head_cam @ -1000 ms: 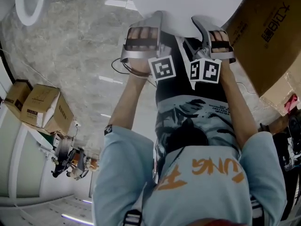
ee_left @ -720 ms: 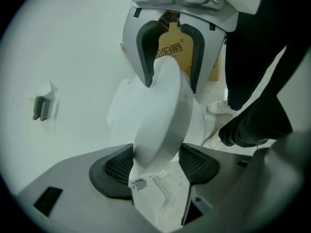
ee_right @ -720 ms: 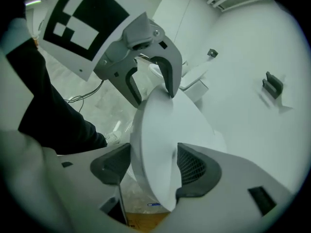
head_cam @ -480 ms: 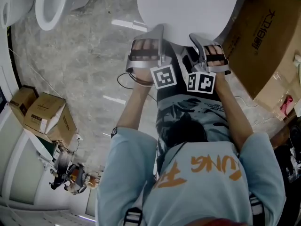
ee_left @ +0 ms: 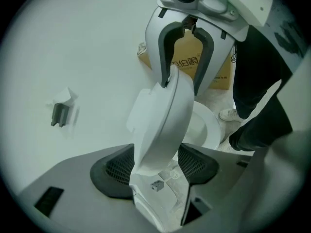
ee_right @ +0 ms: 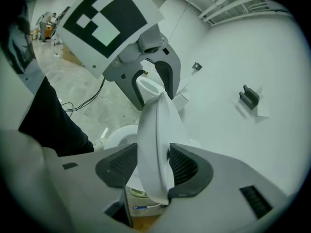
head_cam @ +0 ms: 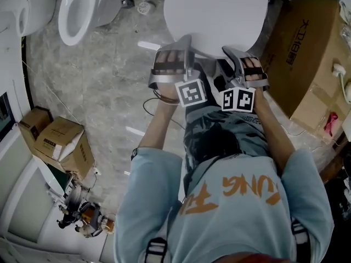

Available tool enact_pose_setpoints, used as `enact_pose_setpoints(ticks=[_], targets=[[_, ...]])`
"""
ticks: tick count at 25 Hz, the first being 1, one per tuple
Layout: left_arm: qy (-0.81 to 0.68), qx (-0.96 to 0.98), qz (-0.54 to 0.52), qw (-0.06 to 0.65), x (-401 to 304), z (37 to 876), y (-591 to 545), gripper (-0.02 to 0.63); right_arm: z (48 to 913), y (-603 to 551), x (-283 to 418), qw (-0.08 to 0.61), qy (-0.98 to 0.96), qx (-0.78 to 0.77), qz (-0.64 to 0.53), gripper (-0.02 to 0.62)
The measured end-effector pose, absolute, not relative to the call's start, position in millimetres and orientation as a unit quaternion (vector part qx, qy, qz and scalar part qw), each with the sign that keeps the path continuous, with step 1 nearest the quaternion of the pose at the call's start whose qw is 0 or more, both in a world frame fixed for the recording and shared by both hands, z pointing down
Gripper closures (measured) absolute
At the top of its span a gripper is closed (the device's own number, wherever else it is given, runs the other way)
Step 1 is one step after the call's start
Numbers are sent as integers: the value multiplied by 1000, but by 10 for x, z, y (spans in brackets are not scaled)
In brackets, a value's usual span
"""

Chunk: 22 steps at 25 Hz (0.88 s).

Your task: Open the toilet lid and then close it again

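On the right, a cardboard box (head_cam: 307, 53) carries Chinese characters. The floor (head_cam: 104, 75) is grey marbled stone. The left gripper (ee_left: 154, 164) and the right gripper (ee_right: 153, 166) each clamp the raised white toilet lid (head_cam: 216, 15), their jaws having just closed further. A second toilet (head_cam: 77, 15), cut off a second ago, now shows whole.

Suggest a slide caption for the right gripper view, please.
Right gripper, jaws just closed further, grips the raised toilet lid.

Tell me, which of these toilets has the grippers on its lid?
The one at top centre: the left gripper and right gripper, jaws having just been closing, both clamp its lid. The toilet at upper left stands untouched, bowl uncovered.
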<state>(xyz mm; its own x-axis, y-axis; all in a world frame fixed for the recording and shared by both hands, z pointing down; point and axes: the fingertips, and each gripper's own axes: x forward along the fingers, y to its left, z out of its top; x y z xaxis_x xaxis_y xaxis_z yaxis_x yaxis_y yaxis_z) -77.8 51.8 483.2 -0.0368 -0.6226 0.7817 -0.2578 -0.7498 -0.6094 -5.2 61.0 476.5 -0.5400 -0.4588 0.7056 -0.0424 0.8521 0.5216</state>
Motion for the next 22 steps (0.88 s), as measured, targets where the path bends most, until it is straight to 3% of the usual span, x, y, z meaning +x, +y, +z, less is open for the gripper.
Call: enact_pose_setpoints(ticks=[22], targets=[[312, -738, -558, 215, -473, 3574, -446, 360, 3565, -281, 252, 402, -854, 260, -206, 393]])
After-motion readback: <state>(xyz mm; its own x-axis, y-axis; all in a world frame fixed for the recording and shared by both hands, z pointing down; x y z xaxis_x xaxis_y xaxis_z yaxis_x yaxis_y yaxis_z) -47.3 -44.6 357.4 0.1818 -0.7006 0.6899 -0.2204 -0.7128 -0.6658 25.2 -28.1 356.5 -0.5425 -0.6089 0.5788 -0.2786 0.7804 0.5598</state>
